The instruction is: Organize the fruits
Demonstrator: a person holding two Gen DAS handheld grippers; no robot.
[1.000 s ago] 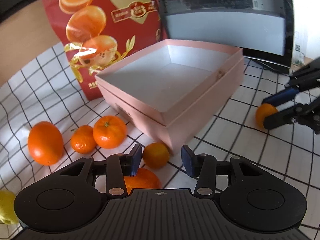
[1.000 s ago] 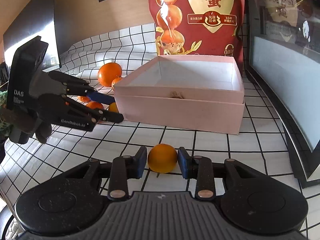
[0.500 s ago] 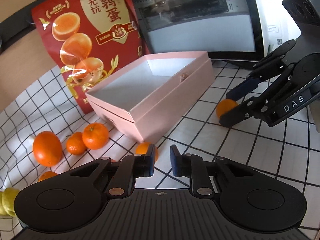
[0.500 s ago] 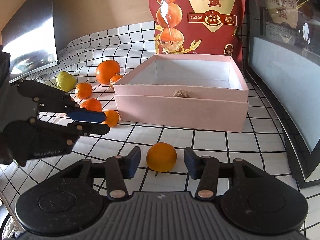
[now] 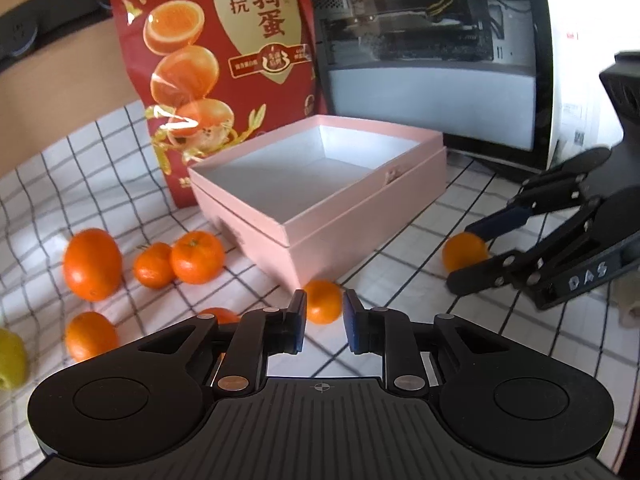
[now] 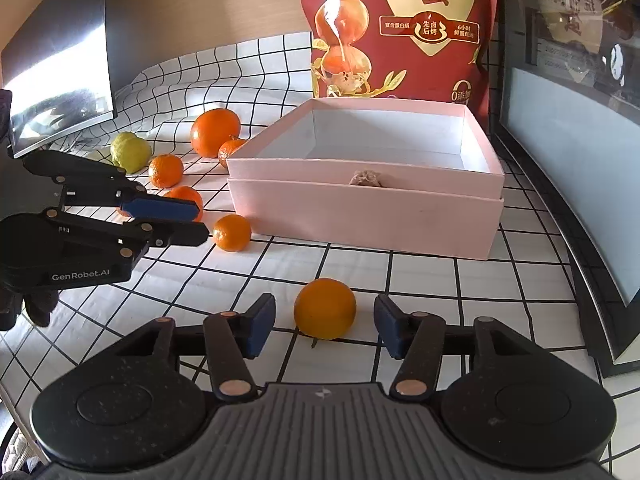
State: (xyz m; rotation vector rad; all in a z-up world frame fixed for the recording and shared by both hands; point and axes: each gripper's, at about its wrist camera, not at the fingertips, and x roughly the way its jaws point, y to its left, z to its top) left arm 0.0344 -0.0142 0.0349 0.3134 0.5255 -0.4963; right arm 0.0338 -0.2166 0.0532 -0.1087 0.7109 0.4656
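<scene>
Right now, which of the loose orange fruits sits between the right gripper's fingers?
The lone round orange fruit in front of the pink cardboard box, between the right gripper's open, non-touching pads. The other oranges lie beside the box's left end.

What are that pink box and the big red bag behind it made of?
The pink box looks like matte paperboard: flat thin walls, crisp folded edges, a plain white inside, no shine. The red bag seems to be glossy plastic or foil film, judging by the bright glare streaks and soft creases across its print.

Seven oranges (image 5: pixel 93 263), one green fruit (image 6: pixel 130 151), one pink box (image 6: pixel 362 216), one red bag (image 5: pixel 224 68).
</scene>
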